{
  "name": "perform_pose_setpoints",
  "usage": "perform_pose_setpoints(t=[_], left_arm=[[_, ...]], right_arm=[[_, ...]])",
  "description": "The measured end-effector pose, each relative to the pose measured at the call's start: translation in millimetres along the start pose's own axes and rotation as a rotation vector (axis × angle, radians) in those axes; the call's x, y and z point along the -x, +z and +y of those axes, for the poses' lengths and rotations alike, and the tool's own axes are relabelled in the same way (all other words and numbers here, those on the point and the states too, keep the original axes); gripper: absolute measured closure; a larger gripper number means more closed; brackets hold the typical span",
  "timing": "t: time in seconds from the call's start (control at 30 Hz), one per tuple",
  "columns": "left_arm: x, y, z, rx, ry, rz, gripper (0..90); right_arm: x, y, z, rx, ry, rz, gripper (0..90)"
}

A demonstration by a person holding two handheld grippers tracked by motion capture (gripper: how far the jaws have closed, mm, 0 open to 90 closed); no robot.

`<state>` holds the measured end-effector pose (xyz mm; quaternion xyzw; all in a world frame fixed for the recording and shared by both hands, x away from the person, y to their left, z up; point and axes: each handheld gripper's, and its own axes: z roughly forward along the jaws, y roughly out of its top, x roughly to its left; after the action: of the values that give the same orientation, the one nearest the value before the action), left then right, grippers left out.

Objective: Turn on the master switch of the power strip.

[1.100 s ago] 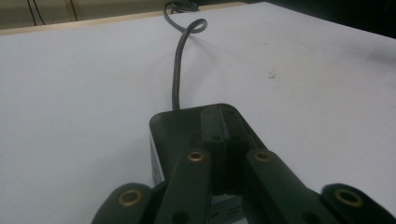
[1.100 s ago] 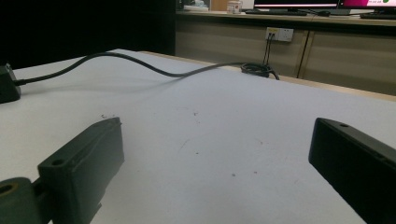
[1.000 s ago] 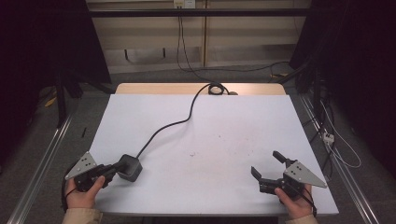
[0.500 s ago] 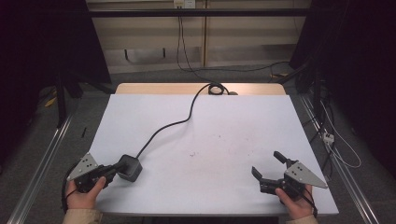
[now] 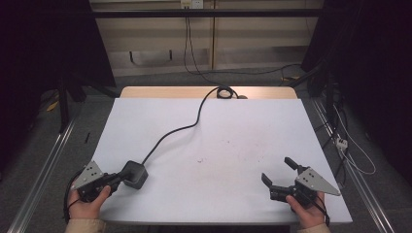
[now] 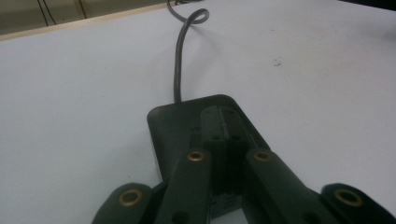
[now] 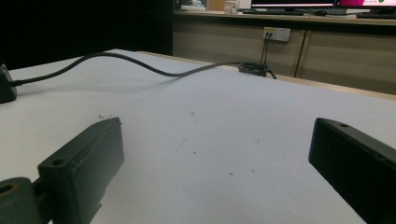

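Note:
A black box-shaped block (image 5: 135, 174) lies on the white table (image 5: 243, 121) at the front left, and a dark cable (image 5: 180, 128) runs from it toward the far edge. My left gripper (image 5: 119, 178) is shut, its jaws pressed together with nothing between them, and its tips lie over the block's top (image 6: 187, 121). The cable (image 6: 177, 60) leaves the block's far side. At the front right my right gripper (image 5: 278, 170) stands open just above the table, nothing between its jaws (image 7: 217, 135). From there the block (image 7: 4, 86) sits far off at the left edge.
The cable ends in a small coil (image 5: 224, 92) at the table's far edge, also seen as a coil (image 7: 254, 68) in the right gripper view. Loose wires (image 5: 340, 141) lie on the floor to the right. A metal rail (image 5: 43, 170) runs along the left side.

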<state>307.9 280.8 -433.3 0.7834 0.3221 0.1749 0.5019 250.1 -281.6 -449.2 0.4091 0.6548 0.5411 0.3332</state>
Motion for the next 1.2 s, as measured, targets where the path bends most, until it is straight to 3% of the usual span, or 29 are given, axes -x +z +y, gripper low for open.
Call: perform_pose_setpoints(t=[0.3, 1.2], left_arm=[[-2.9, -1.4, -2.4, 0.023, -0.031, -0.017, 90.0], [-2.9, -0.6, 0.1, 0.027, -0.046, -0.016, 90.0]], right_arm=[[-1.4, 3.4, 0.9, -0.001, -0.005, 0.012, 3.2], [-0.4, 3.9, 1.1, -0.001, -0.005, 0.012, 3.2]])
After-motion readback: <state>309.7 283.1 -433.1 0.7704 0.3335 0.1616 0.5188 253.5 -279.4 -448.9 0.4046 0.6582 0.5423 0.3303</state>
